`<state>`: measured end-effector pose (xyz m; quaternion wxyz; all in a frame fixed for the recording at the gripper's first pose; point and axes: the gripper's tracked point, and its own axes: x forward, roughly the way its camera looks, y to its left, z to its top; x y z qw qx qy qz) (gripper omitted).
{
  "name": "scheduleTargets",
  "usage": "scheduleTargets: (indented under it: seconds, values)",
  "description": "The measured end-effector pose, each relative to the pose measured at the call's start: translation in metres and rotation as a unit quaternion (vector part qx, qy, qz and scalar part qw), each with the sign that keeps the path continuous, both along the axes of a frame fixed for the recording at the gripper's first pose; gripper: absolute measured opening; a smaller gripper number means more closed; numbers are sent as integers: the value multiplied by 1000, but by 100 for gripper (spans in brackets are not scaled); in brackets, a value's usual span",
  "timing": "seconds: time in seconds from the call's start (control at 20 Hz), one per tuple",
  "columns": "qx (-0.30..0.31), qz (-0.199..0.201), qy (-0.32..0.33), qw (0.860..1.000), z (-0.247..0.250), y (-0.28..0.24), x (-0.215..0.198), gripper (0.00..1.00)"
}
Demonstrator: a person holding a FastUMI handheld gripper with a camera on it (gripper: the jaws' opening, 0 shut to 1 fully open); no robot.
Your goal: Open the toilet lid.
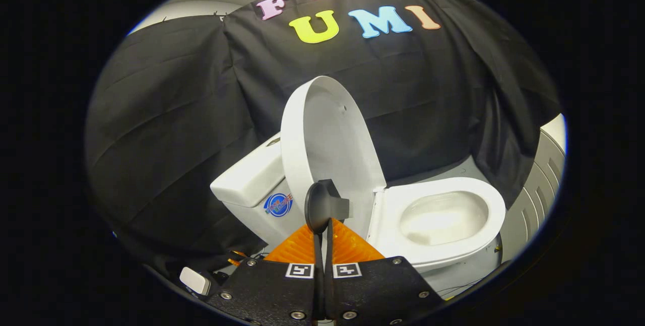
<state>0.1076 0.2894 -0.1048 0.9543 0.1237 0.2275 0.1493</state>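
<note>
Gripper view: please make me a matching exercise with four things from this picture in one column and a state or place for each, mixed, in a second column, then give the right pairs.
Things
1. White oval plastic toilet lid
2. White ceramic toilet bowl
3. White ceramic cistern tank
4. Claw

States or places
A. fingers closed together, nothing between them
B. raised, standing nearly upright
C. uncovered, seat down around it
D. behind the lid, bearing a round blue sticker

Pairs: 1-B, 2-C, 3-D, 4-A
</note>
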Motion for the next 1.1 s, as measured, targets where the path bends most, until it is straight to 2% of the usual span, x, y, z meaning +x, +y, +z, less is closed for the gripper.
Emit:
scheduleTargets:
  seconds: [1.1]
  values:
    - [-47, 25, -12, 999, -4, 43, 6, 0]
